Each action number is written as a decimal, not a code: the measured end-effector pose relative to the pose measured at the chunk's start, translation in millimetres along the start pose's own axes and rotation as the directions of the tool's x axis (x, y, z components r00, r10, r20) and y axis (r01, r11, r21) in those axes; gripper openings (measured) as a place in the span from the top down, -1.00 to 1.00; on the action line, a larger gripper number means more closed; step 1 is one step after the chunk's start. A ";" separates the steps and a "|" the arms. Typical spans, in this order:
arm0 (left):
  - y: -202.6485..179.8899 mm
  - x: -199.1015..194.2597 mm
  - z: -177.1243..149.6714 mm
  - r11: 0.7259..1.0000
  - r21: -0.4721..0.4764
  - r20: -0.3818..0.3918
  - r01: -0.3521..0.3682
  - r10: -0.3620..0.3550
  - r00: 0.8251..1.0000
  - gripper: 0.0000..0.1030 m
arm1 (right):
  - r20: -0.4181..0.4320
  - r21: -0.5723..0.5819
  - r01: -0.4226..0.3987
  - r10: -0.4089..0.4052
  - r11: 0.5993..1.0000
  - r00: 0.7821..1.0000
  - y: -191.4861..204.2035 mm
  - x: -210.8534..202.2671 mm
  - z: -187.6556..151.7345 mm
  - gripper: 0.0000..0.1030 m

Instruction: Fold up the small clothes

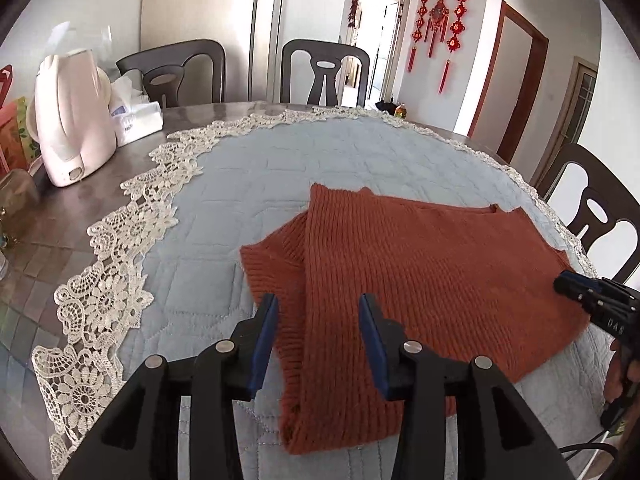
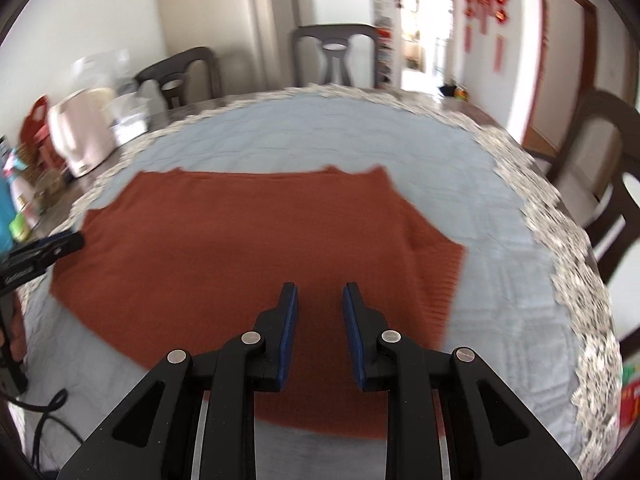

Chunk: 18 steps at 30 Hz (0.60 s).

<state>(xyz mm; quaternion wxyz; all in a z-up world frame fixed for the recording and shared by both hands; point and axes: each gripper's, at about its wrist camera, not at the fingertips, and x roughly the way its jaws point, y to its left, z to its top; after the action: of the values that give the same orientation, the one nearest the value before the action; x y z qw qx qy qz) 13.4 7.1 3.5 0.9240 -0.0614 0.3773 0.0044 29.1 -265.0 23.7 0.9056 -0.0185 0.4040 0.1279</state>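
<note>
I find the rust knitted garment (image 1: 420,280) flat on the quilted table cover (image 1: 240,184), one side folded in; left gripper (image 1: 318,300) and right gripper (image 2: 320,292) hover parted, holding nothing; I would pinch the near hem squarely, then fold evenly.

We see a sweater (image 1: 420,272) lying flat on a quilted cloth (image 1: 248,172) on the table (image 1: 60,232). A kettle (image 1: 72,120) stands at the table's left side, with a tissue pack (image 1: 138,120) just behind it. Chairs (image 1: 324,72) stand behind the table.
</note>
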 end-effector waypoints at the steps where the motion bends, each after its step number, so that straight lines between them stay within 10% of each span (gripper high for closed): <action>1: 0.7 1.4 -0.7 1.000 -0.002 -0.005 -0.002 0.002 1.000 0.14 | 0.002 0.013 -0.002 0.002 1.000 1.000 -3.9 -1.4 0.3 0.53; 18: 25.8 -2.2 0.8 0.993 -0.109 0.009 0.051 -0.050 0.999 -0.09 | 0.026 -0.084 -0.141 0.144 0.986 0.989 41.5 -8.5 7.3 0.53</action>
<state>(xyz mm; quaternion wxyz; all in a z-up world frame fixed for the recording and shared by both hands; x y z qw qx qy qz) 11.0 32.9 2.7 0.9202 -0.1214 0.3721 0.0018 18.8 -225.8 37.8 0.8989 -0.0248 0.3843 0.2091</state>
